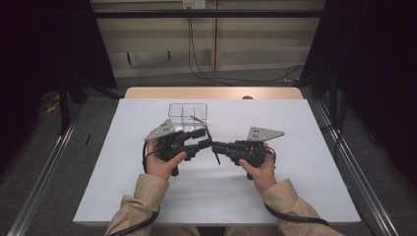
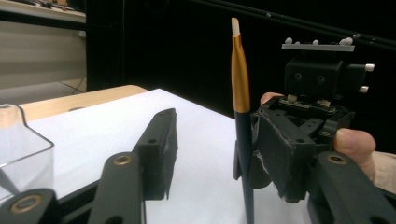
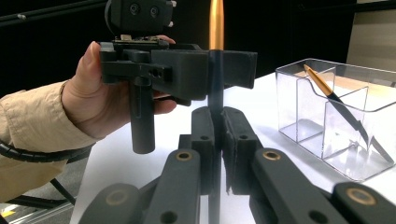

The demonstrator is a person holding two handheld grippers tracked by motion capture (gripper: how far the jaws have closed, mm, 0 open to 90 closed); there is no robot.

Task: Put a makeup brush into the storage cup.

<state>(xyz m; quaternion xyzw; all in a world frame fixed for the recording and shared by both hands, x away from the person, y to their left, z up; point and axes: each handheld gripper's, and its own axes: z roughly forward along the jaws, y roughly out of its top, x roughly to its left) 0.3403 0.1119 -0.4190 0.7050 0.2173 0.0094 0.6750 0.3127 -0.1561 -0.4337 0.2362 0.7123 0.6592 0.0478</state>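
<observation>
A brush (image 2: 240,70) with a dark handle, gold ferrule and pale tip stands upright over the table's middle. My right gripper (image 3: 217,140) is shut on its handle, pointing left in the high view (image 1: 215,146). My left gripper (image 2: 215,144) faces it from the left (image 1: 205,138) with its jaws set apart around the brush. The brush stands near the right-hand jaw, and the left-hand pad (image 2: 161,144) is well off it. A second brush (image 3: 331,98) leans in a clear divided organizer (image 1: 188,112) just behind the grippers.
White sheet (image 1: 147,187) covers the table, with a wooden strip (image 1: 211,92) at its far edge. Both forearms in tan sleeves (image 1: 142,201) come in from the near edge. Cables lie on the floor beyond the table, and dark curtains hang at both sides.
</observation>
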